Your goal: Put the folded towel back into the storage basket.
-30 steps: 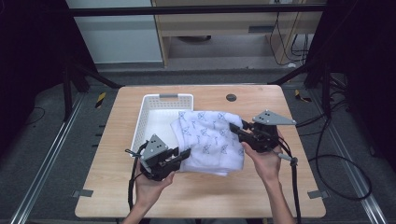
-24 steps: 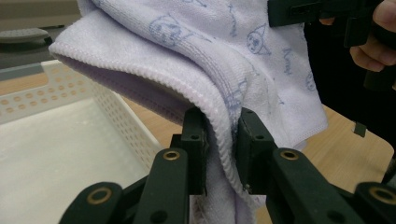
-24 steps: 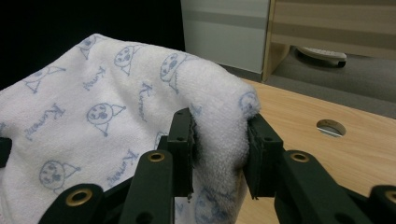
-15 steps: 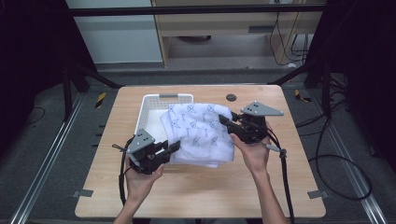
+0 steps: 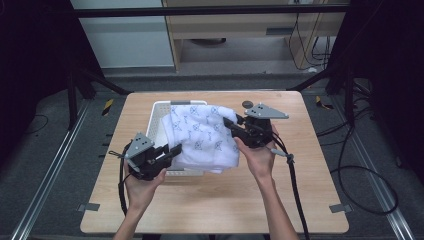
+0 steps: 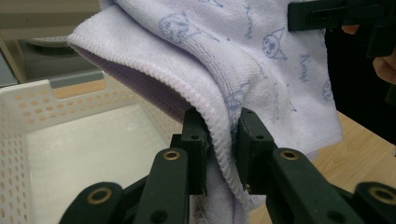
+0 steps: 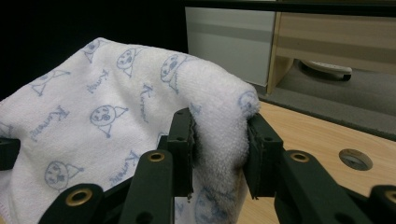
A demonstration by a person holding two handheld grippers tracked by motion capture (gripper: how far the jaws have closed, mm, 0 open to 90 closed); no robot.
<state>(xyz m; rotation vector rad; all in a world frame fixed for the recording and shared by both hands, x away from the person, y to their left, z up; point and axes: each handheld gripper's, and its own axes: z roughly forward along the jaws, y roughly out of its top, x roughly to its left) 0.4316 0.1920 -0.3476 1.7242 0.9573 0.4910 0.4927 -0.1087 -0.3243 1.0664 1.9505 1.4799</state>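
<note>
Both the left gripper [image 6: 223, 149] and right gripper [image 7: 219, 154] clamp folded edges of the towel [image 5: 202, 137], which hangs between them over the basket [image 5: 156, 120]. An edge may slip free, spilling cloth outside.

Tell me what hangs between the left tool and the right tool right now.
The folded white towel spans them in the high view, pinched by the left tool and right tool, over the white basket.
</note>
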